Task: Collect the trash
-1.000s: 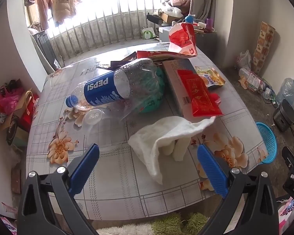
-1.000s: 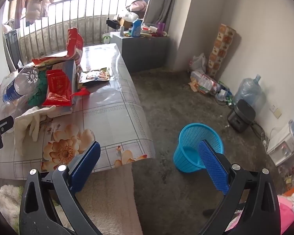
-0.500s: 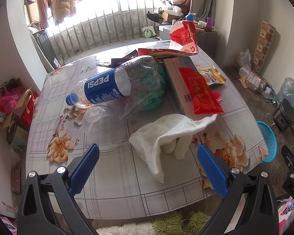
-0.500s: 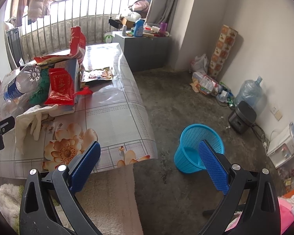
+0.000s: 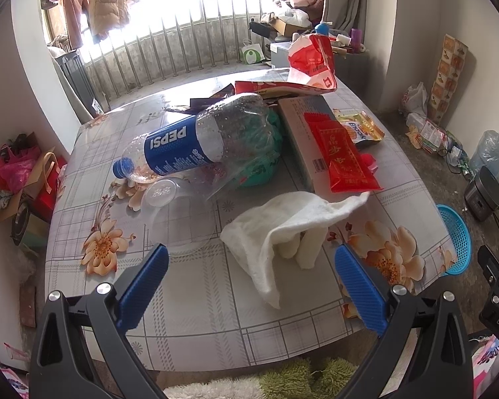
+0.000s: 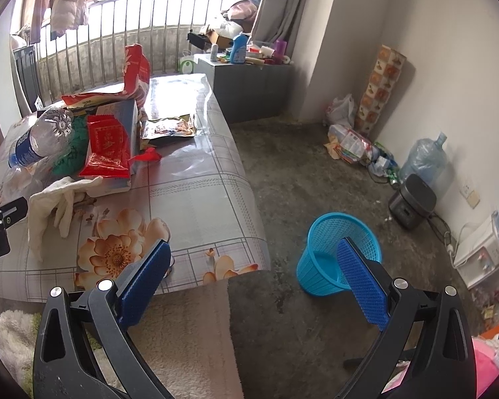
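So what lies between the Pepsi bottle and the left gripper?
In the left wrist view, a clear plastic cup lies on its side between Pepsi bottle and left gripper.

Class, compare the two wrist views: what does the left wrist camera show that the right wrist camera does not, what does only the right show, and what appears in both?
Only the left wrist view: the clear plastic cup lying by the Pepsi bottle, and the open left claw above the table's near edge.

Only the right wrist view: the grey cabinet with a blue detergent bottle, and the open right claw over the floor.

Both: the Pepsi bottle, white cloth, red packet, flowered table, blue basket and water jug.
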`<state>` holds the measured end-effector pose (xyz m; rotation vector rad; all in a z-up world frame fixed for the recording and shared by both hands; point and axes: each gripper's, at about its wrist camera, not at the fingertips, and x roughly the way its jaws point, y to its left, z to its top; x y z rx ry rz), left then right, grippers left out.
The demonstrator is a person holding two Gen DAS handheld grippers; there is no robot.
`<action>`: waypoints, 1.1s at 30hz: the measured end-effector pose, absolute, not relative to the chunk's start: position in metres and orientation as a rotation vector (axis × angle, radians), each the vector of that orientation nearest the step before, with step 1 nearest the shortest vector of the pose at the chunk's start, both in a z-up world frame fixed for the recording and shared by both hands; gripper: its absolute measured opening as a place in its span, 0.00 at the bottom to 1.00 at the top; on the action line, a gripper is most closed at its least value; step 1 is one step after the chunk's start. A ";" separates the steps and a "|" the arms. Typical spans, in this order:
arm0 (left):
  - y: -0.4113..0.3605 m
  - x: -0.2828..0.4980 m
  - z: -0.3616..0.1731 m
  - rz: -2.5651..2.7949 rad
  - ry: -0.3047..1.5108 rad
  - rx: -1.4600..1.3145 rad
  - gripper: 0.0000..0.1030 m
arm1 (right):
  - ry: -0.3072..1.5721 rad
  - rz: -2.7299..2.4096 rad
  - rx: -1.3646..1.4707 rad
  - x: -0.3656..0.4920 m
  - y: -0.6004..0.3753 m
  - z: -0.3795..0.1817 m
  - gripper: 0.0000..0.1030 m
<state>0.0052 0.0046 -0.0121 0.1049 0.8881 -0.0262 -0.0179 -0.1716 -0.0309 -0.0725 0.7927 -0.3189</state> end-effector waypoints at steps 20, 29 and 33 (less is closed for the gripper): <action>0.006 0.003 -0.014 -0.024 0.891 0.106 0.95 | 0.791 -0.323 -0.070 -0.017 -0.171 -0.031 0.92; 0.005 0.004 -0.014 -0.025 0.891 0.106 0.95 | 0.788 -0.320 -0.075 -0.017 -0.170 -0.030 0.92; 0.005 0.004 -0.014 -0.024 0.892 0.107 0.95 | 0.786 -0.318 -0.079 -0.016 -0.169 -0.028 0.92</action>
